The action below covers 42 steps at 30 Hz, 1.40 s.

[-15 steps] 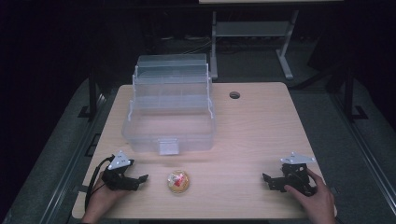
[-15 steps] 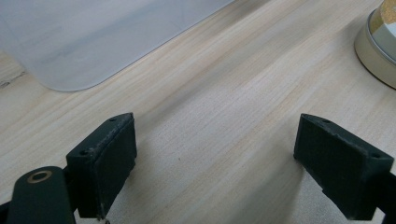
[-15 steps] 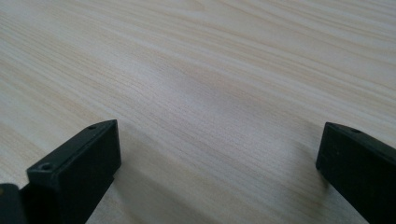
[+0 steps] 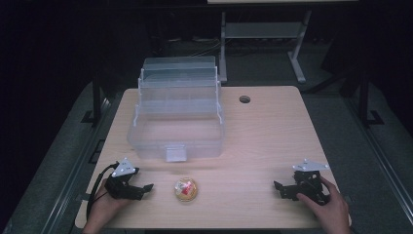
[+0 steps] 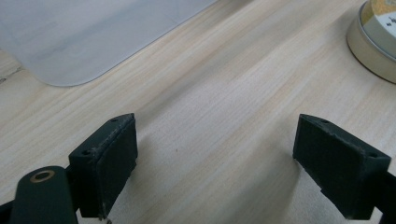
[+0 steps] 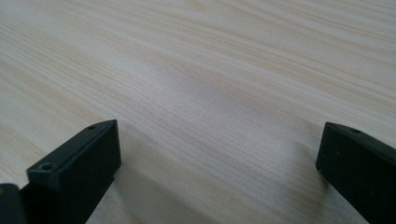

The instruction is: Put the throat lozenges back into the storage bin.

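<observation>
A clear plastic tiered box stands open at the back left of the wooden table; its corner appears in the left gripper view. A small round tin with a red and yellow lid lies near the front edge, and its rim is at the top right of the left gripper view. My left gripper rests on the table just left of the tin, open and holding nothing. My right gripper rests at the front right, open over bare wood.
A round cable hole sits in the table's far right part. A metal stand rises behind the table. Dark floor surrounds the table on all sides.
</observation>
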Motion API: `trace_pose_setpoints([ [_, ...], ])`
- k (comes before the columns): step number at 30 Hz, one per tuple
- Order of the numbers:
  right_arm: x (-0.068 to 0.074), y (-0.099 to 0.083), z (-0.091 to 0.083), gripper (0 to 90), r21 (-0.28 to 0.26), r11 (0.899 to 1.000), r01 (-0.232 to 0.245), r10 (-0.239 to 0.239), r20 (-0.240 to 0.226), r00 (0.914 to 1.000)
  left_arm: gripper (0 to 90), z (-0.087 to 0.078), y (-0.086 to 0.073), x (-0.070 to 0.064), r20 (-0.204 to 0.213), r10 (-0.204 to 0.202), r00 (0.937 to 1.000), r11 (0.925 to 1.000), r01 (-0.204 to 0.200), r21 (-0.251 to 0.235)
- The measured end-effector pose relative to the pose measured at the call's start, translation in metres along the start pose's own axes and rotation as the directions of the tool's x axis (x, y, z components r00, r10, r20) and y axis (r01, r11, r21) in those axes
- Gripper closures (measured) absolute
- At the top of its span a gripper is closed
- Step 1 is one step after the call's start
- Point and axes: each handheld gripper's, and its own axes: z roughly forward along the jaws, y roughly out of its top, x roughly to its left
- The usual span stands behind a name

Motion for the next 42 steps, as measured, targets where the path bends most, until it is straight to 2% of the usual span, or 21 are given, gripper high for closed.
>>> trace_pose_setpoints([
  [9, 0.0, 0.0, 0.0, 0.0, 0.0, 1.0, 0.0, 0.0, 0.0, 1.0, 13.3, -0.004, 0.008, -0.002, 0.033, -0.014, 0.9994, 0.9997, 0.013, 0.019],
  [21, 0.0, 0.0, 0.0, 0.0, 0.0, 1.0, 0.0, 0.0, 0.0, 1.0, 13.7, -0.008, 0.018, -0.006, 0.043, 0.003, 0.9991, 0.9992, -0.005, 0.039],
  [32, 0.0, 0.0, 0.0, 0.0, 0.0, 1.0, 0.0, 0.0, 0.0, 1.0, 14.1, -0.012, 0.028, -0.011, 0.079, -0.005, 0.9969, 0.9987, 0.001, 0.052],
  [42, 0.0, 0.0, 0.0, 0.0, 0.0, 1.0, 0.0, 0.0, 0.0, 1.0, 14.3, -0.012, 0.04, -0.017, 0.099, 0.026, 0.9948, 0.9969, -0.033, 0.072],
])
